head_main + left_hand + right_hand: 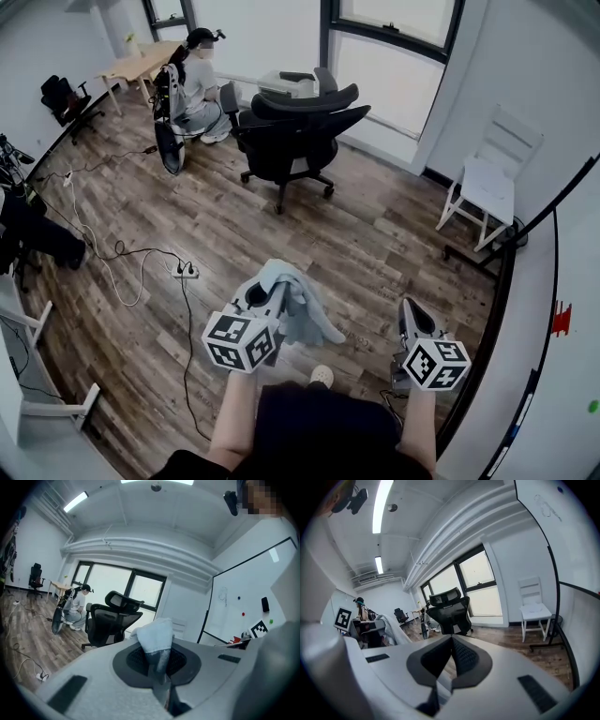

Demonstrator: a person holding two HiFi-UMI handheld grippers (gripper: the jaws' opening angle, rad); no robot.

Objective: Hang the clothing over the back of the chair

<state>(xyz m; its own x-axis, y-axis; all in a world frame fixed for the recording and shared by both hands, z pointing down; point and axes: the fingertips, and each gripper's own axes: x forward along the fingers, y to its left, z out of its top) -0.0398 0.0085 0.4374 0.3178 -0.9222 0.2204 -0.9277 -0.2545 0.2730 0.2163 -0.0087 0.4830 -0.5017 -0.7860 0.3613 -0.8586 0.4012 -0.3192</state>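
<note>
You work in an evenly bright room. Daylight comes through the windows (389, 56) behind the black chair (295, 131), and the panes blow out to near white in every view. Ceiling strip lights (383, 503) high above the chair add cool light and glare in the gripper views. Shadows under the chair fall soft on the floor (234, 216). Both gripper views bend strongly and darken to black at the corners. Their nearest foreground is soft, while the chair stays fairly sharp.
</note>
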